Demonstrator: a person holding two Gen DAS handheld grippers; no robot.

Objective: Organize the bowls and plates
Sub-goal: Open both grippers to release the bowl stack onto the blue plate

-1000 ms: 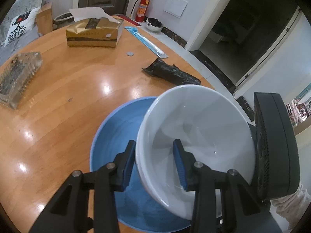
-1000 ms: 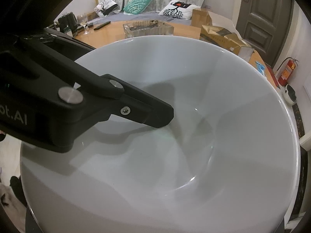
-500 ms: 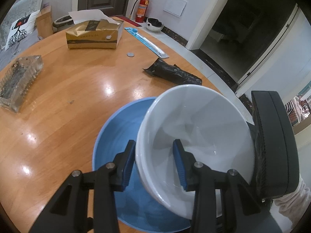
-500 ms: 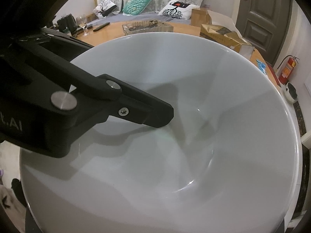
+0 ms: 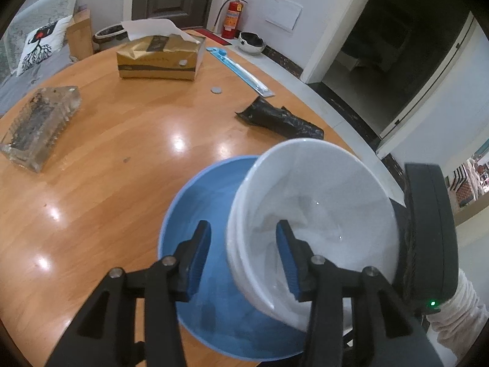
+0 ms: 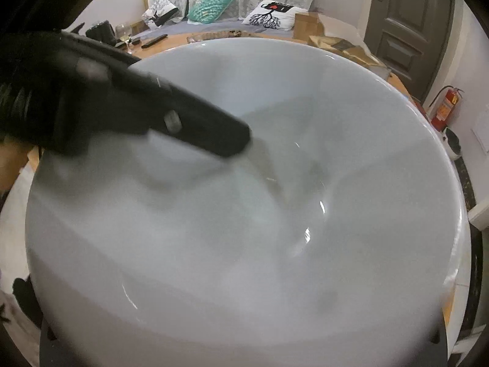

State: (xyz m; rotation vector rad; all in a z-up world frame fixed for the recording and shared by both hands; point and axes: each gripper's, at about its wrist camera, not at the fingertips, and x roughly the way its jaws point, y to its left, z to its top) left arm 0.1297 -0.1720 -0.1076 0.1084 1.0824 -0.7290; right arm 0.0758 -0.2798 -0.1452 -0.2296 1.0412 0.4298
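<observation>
A white bowl (image 5: 314, 214) hangs tilted above a blue plate (image 5: 198, 214) on the round wooden table (image 5: 107, 168). My left gripper (image 5: 243, 257) is open and straddles the bowl's near rim: one blue-padded finger sits inside the bowl, the other outside over the plate, with a gap to the rim. The right gripper's body (image 5: 428, 244) is at the bowl's far right side. In the right wrist view the bowl (image 6: 275, 229) fills the frame and hides my right fingers; the left gripper's finger (image 6: 198, 131) reaches in, blurred.
A gold tissue box (image 5: 159, 58), a glass tray (image 5: 39, 125), a crumpled black bag (image 5: 278, 119), a blue packaged item (image 5: 241, 70) and a coin (image 5: 216, 90) lie on the far half of the table. The table edge runs close on the right.
My left fingers have spread apart, from close about the bowl's rim to open. The bowl has tilted and shifted a little to the right; the right wrist view is now motion-blurred.
</observation>
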